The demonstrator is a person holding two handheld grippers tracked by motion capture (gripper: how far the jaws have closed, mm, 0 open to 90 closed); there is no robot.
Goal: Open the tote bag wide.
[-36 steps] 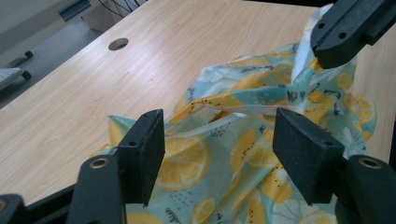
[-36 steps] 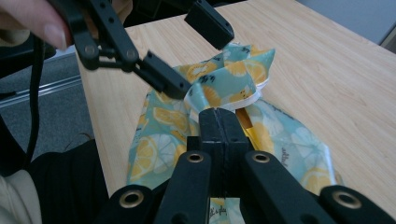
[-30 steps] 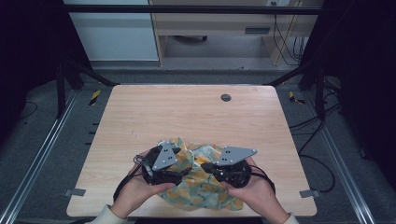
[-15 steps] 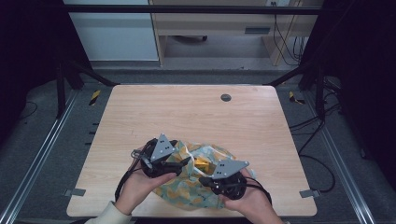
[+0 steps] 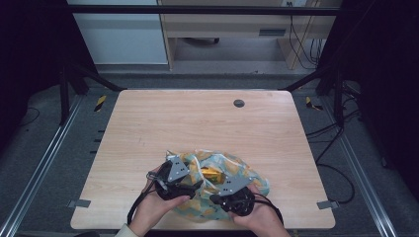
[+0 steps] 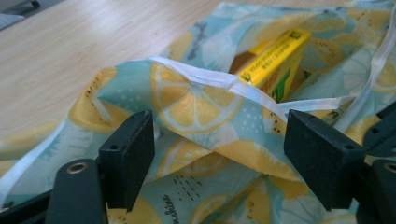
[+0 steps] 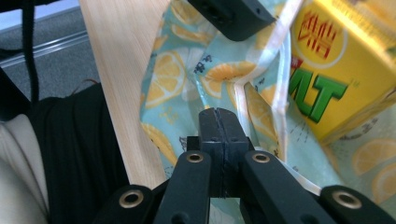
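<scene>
Pinching the soft lemon bag (image 5: pixel 217 185) with my right tool (image 7: pixel 219 122) near the surface (image 5: pixel 197 118) edge, my left tool (image 6: pixel 219 154) gaped wide at its white hem (image 6: pixel 205 79), a light, floppy spot to grab.

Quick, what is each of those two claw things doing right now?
Left gripper: open, over the lemon-print bag.
Right gripper: shut; whether it pinches bag fabric cannot be told.

Black two-jaw claw (image 7: pixel 218 122), jaws pressed together, fabric of lemon-print turquoise cloth bag (image 7: pixel 187 88) beneath, whether pinched unclear. White trim strip (image 7: pixel 280 70) along bag's open edge. Yellow carton with green letters and red emblem (image 7: pixel 336 70) inside bag, upper right. Other black claw jaw (image 7: pixel 231 14) at top. Pale wooden bench (image 7: pixel 121 70) left.
</scene>
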